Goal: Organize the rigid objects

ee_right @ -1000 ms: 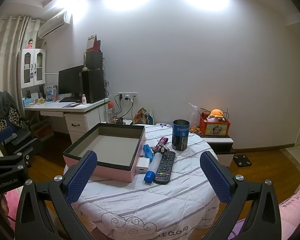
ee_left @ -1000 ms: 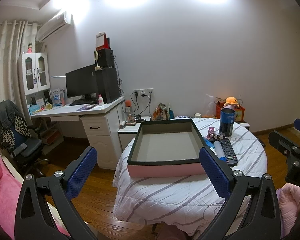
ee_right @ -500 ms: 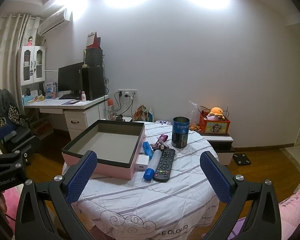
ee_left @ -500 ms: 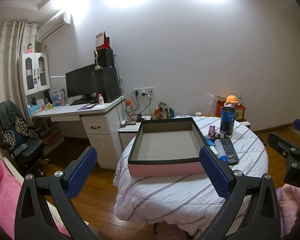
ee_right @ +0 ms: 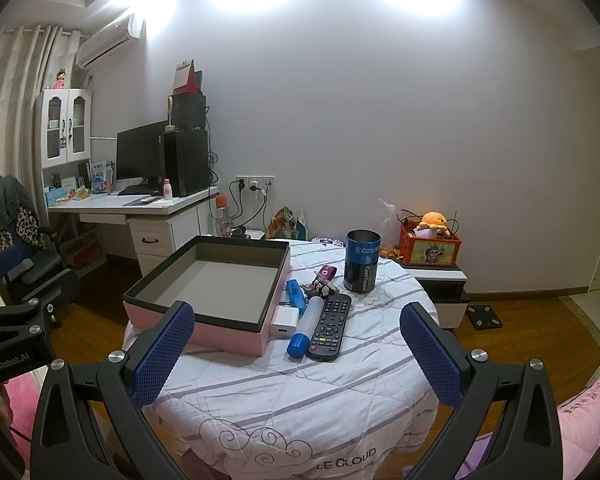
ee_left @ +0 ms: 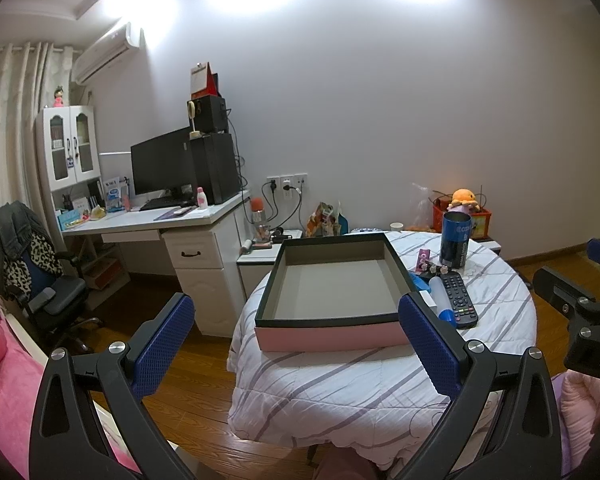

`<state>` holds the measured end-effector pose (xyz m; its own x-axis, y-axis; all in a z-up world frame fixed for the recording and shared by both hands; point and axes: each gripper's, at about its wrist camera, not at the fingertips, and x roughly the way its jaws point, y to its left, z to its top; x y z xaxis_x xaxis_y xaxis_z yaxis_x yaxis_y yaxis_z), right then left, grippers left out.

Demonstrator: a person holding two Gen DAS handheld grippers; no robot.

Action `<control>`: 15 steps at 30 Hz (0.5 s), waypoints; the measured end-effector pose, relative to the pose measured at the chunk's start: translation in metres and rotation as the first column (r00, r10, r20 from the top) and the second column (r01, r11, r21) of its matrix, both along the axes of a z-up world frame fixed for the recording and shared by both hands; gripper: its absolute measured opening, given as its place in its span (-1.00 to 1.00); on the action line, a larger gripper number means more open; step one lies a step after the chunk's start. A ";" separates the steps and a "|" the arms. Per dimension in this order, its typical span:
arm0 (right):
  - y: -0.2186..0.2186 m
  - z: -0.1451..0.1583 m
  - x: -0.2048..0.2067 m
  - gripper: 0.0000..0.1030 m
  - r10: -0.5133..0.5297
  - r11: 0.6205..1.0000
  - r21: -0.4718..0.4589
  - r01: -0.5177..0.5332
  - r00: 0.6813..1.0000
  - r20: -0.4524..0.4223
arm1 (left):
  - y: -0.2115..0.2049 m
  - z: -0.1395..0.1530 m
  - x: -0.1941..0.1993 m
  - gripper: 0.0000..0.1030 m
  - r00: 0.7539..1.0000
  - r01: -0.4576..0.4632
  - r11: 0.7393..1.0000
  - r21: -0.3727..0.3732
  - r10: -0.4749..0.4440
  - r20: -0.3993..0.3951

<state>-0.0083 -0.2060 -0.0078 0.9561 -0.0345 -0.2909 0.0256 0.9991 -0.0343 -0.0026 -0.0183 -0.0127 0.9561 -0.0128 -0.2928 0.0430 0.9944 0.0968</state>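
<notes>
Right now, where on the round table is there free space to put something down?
Bare cloth lies along the near edge, before the pink box and remote. The box's inside is empty. Between box and blue can it is crowded.

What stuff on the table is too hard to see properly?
- Small things between the tin and the remote: too small to name, both views.
- White block: left view, mostly hidden by the left gripper's finger.
- Blue pen: left view, partly behind the box wall.
</notes>
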 end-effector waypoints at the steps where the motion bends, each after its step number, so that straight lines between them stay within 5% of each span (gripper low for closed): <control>1: 0.000 0.000 0.000 1.00 0.000 1.000 0.000 0.000 1.000 -0.001 | 0.000 0.000 0.000 1.00 1.000 0.001 1.000 0.000 -0.001 0.000; 15: -0.004 -0.007 0.007 1.00 0.000 1.000 0.002 0.000 1.000 -0.018 | 0.003 -0.008 0.005 1.00 1.000 -0.011 1.000 0.007 0.011 -0.019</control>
